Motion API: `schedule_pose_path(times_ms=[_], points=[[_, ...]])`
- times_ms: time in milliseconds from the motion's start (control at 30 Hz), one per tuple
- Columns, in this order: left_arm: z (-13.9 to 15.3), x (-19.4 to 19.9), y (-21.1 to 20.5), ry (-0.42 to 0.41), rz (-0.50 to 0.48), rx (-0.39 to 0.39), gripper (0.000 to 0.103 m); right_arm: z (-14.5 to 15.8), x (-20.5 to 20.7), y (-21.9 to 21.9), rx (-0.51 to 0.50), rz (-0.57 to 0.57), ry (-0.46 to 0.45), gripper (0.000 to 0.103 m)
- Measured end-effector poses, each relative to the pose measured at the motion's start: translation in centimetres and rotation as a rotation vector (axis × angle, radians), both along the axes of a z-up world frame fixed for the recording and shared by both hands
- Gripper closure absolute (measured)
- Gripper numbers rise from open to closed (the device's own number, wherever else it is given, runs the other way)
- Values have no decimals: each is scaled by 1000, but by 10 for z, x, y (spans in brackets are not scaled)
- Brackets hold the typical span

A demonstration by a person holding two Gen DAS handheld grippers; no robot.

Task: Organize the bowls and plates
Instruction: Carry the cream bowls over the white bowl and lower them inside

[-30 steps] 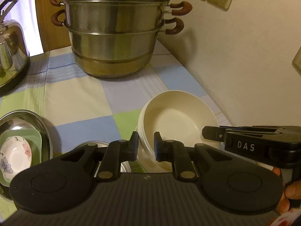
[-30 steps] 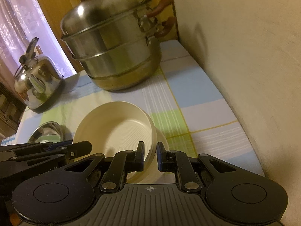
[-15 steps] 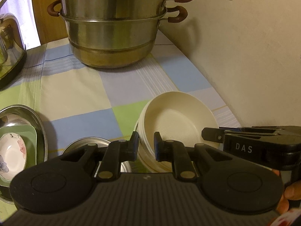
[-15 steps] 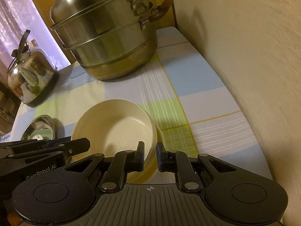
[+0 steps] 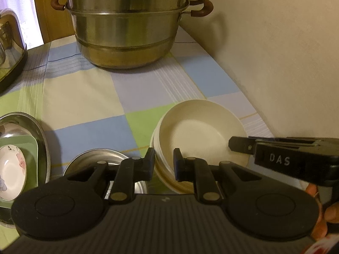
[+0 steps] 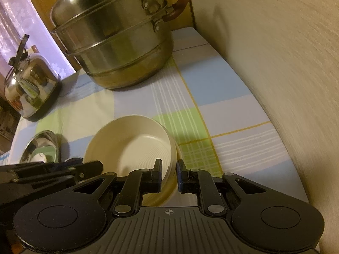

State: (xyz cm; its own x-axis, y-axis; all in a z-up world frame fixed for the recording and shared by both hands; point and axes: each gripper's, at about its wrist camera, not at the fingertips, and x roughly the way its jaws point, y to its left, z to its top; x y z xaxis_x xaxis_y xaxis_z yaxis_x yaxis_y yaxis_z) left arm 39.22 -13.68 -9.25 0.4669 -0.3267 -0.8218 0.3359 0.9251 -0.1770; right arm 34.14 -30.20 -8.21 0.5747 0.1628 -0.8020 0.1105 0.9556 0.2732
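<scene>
A stack of nested cream bowls (image 5: 199, 131) sits over the checked tablecloth near the right wall. My left gripper (image 5: 164, 160) is shut on the stack's left rim, one finger inside and one outside. My right gripper (image 6: 168, 169) is shut on the opposite rim of the cream bowls (image 6: 129, 141) in the same way. Each wrist view shows the other gripper from the side: the right gripper (image 5: 232, 145) and the left gripper (image 6: 99, 166). Whether the stack rests on the cloth or hangs just above it I cannot tell.
A big steel steamer pot (image 5: 127, 27) stands at the back and a kettle (image 6: 29, 89) at the back left. A steel bowl (image 5: 101, 158) lies under my left gripper. A steel basin (image 5: 42, 135) at the left holds a green plate and a floral dish. The wall (image 6: 286, 63) is close on the right.
Both grippers, still clamped on the cream bowl stack, have edged toward the steamer pot, which now sits higher and larger in both views. The grip looks the same.
</scene>
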Motion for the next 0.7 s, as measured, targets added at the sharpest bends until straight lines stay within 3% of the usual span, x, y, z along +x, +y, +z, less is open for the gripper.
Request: schedule_pose_path(times_ms=[700], points=[[4,-5,-5,-35,-25,12,87,-6,-4,-4,8,-27,-7,91]])
